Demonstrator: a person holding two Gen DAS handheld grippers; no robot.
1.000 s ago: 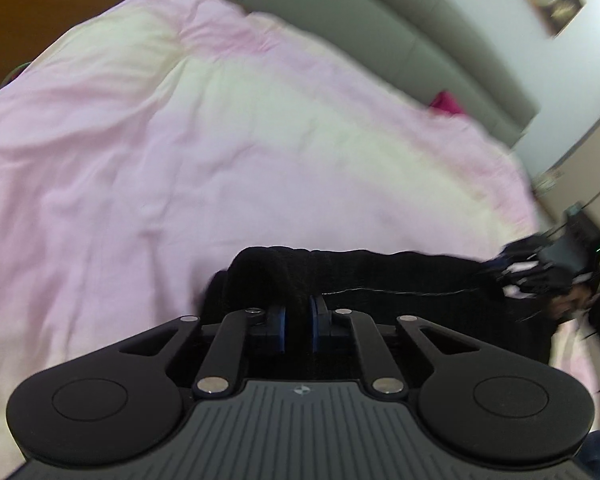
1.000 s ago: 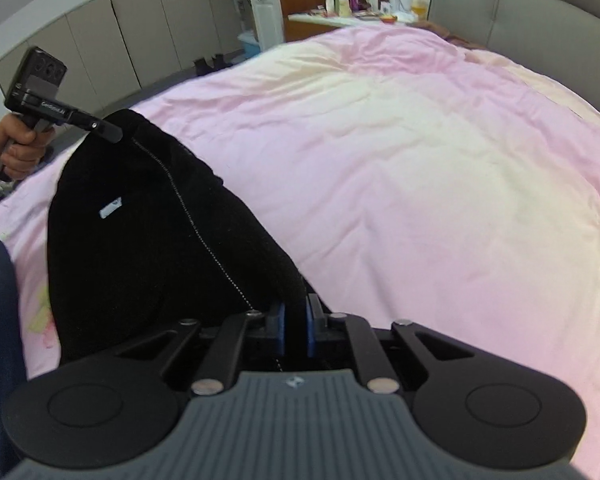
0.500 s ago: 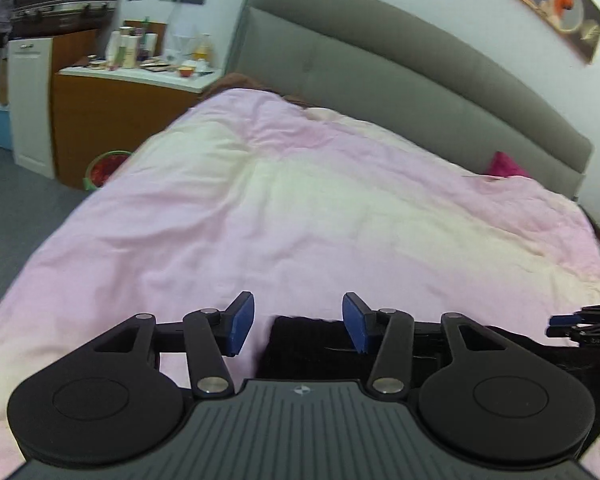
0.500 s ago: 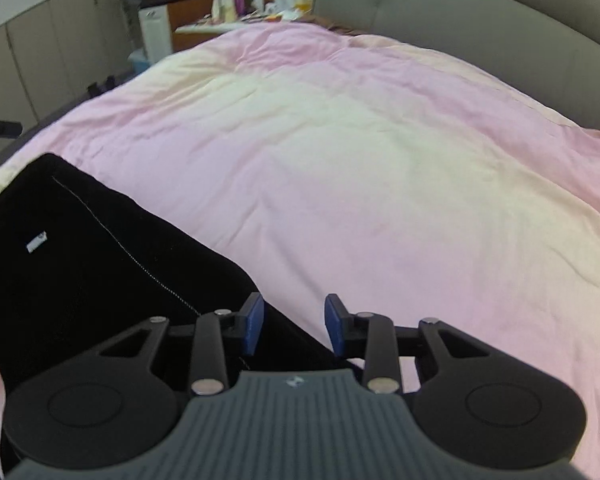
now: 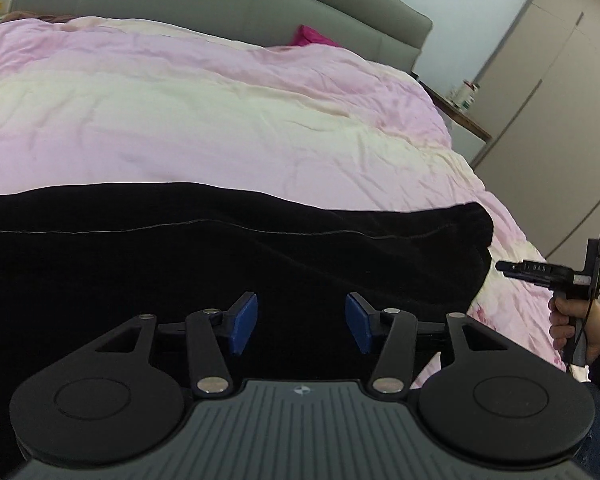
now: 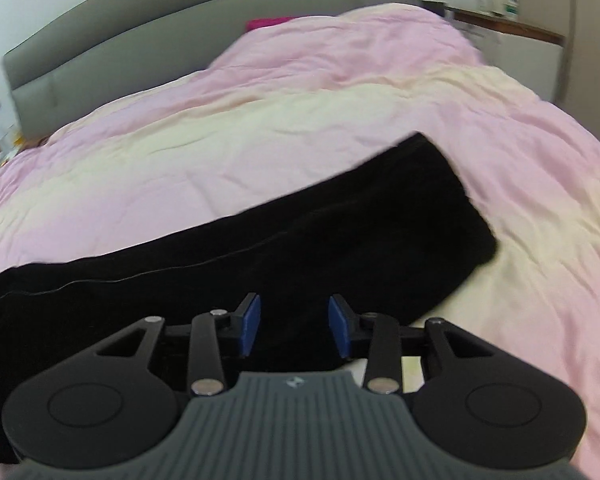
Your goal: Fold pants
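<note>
- Since a second ago, when both tools were clamped on the black cloth, the pants [image 5: 228,248] have been let go and both tools have been drawn back and turned toward the far end of the garment
- The left gripper [image 5: 302,326] is seen with its blue pads spread apart and nothing between them; it is held just above the dark cloth
- The right gripper [image 6: 294,330] is likewise released, its jaws parted and empty, poised over the near edge of the pants
- In the left view, the right tool is also seen from outside, held by a hand [image 5: 576,332] beside the end of the garment
- The pants are laid as a long dark band across the pink and cream duvet [image 5: 220,112], near the foot of the bed; a thin pale seam line runs along their length
- One fold is judged to be done already: the band looks narrow and doubled, as though one leg had been laid over the other, though the layers cannot be told apart in the dark cloth
- What is left is judged to be the folding across the length, by which the rounded end [image 6: 452,216] would be brought over toward the other end
- The other end runs out of both views, so its state cannot be told
- A grey headboard [image 5: 220,4] is seen beyond the duvet
</note>
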